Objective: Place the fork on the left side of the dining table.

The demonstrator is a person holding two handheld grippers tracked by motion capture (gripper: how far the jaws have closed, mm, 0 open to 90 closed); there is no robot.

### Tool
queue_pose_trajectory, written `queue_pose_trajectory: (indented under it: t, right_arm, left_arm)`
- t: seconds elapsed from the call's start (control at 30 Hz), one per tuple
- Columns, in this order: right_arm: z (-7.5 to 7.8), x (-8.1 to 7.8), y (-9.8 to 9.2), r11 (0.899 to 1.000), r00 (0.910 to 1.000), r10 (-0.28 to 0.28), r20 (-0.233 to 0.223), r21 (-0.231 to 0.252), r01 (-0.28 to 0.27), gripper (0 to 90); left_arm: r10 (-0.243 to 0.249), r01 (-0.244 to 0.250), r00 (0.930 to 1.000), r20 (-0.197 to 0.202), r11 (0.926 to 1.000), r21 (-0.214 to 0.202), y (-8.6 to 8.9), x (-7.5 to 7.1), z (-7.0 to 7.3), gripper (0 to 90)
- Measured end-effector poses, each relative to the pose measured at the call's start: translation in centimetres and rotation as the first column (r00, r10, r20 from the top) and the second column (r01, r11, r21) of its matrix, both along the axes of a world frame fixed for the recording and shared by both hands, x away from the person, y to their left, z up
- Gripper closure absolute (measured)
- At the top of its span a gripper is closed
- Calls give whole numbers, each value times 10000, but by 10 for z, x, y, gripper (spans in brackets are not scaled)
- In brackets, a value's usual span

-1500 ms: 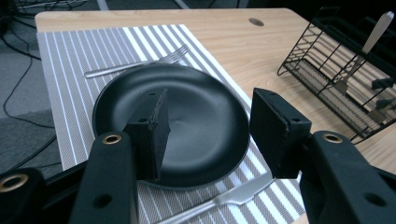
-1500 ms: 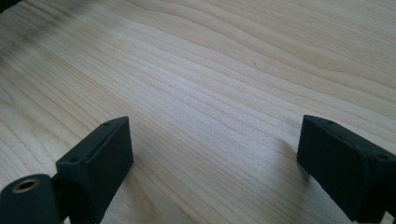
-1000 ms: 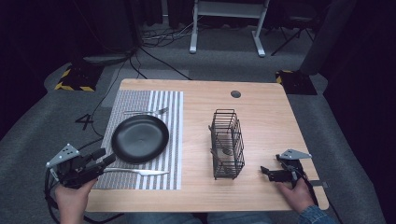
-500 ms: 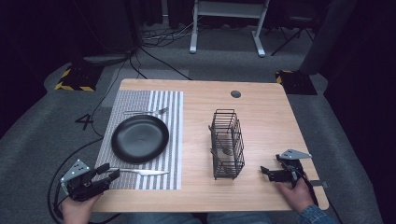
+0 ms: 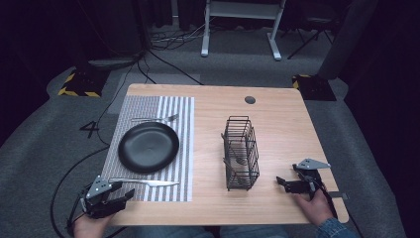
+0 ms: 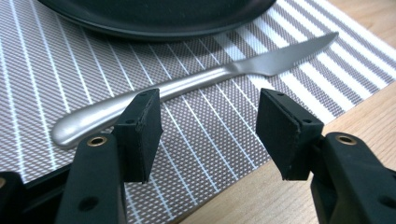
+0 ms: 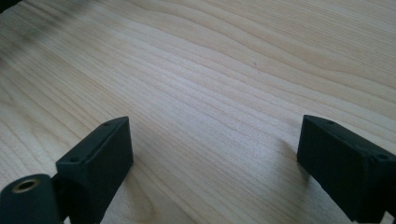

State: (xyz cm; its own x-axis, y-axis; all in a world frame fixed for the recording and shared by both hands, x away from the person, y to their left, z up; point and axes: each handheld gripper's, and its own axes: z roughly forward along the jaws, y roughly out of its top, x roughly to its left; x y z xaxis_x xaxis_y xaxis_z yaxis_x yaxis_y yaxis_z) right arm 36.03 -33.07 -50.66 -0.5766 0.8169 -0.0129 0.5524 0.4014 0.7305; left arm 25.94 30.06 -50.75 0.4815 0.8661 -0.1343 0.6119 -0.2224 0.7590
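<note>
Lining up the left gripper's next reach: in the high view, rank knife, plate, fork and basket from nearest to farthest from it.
1. Knife: just ahead, on the mat's near edge.
2. Plate: behind the knife.
3. Fork: beyond the plate.
4. Basket: far across, mid-table.

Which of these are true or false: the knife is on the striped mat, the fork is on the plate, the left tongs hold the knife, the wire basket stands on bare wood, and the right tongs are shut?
1. The knife lies on the striped mat. True.
2. The fork lies on the plate. False: it lies on the mat beyond the plate.
3. The left tongs hold the knife. False: they are open just short of its handle, having just been opening.
4. The wire basket stands on the bare wood table. True.
5. The right tongs are shut. False: they are open over bare wood.
</note>
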Motion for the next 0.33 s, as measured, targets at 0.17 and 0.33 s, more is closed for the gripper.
queue_pose_trajectory:
  t: [0.17, 0.33]
  right_arm:
    - [0, 0, 0, 10000, 10000, 0, 1, -3, 0, 104]
    - [0, 0, 0, 10000, 10000, -2, -7, 1, 2, 103]
  left_arm:
    - [-115, 109, 9999, 97, 9980, 616, -5, -1, -4, 400]
    - [-324, 266, 9974, 648, 9957, 886, -7, -4, -9, 380]
